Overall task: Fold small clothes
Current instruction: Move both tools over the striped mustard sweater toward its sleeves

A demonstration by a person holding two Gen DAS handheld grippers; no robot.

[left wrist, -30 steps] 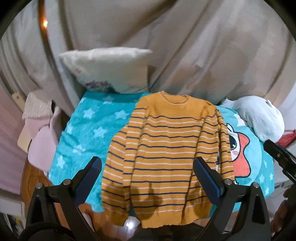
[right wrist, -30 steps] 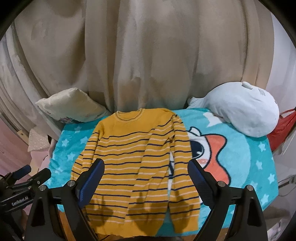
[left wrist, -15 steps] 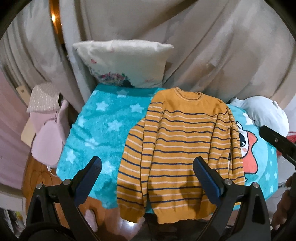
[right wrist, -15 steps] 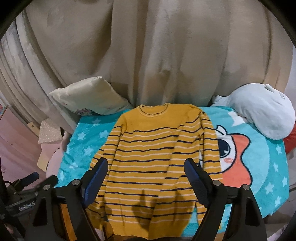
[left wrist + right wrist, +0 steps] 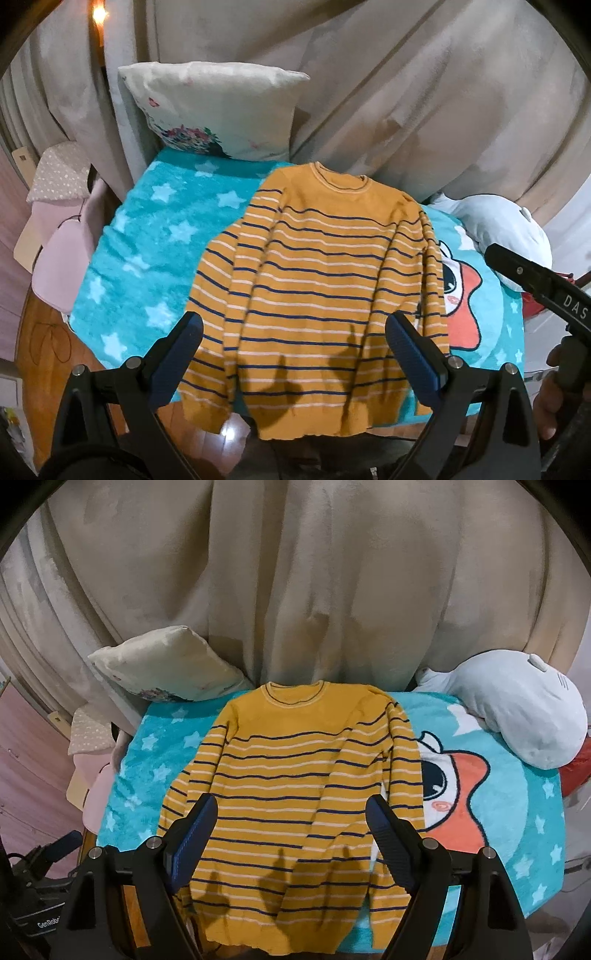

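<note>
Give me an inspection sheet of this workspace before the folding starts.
Surface: teal star blanket, cartoon print on its right part.
Job's things: striped sweater flat, neck at far end, sleeves alongside, hem at near edge.
Clutter: pillow far left; white plush toy far right.
Grippers: left claw and right claw open above the sweater, holding nothing; right jaws just closed slightly.
Cables: nothing seen.
Surroundings: beige curtain behind.

— What sort of place is this?
— A home, likely a bedroom: fluffy turquoise star-print blanket (image 5: 517,812), white floral-print pillow (image 5: 218,110) at its far left corner, white plush toy (image 5: 517,720) at its far right corner, beige curtains (image 5: 295,590) behind.
</note>
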